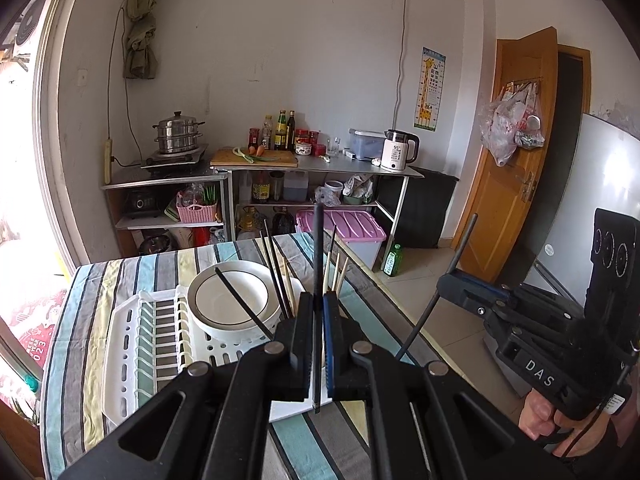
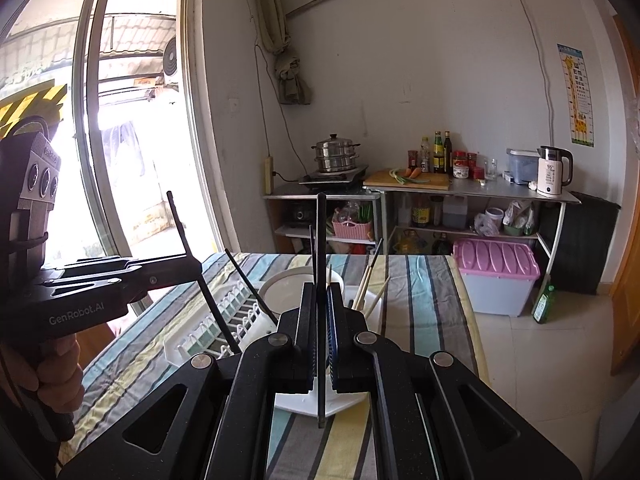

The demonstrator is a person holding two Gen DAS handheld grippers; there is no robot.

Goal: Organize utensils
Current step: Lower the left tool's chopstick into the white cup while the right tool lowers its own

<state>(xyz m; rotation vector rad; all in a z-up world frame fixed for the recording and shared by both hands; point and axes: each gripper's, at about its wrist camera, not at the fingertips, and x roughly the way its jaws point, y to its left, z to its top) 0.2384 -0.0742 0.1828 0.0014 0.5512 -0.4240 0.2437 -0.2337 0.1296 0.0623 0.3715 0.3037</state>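
My left gripper is shut on a black chopstick that stands upright between its pads. My right gripper is likewise shut on a second black chopstick. Each gripper also shows in the other's view: the right gripper with its slanted chopstick, the left gripper with its chopstick. Below both sits a white dish rack with stacked white bowls. Its cutlery holder contains black and wooden chopsticks. One black chopstick lies across the bowls.
The rack sits on a table with a striped cloth; its right edge drops to tiled floor. Beyond are metal kitchen shelves, a pink-lidded bin, a green bottle and a wooden door. A hand holds the left gripper.
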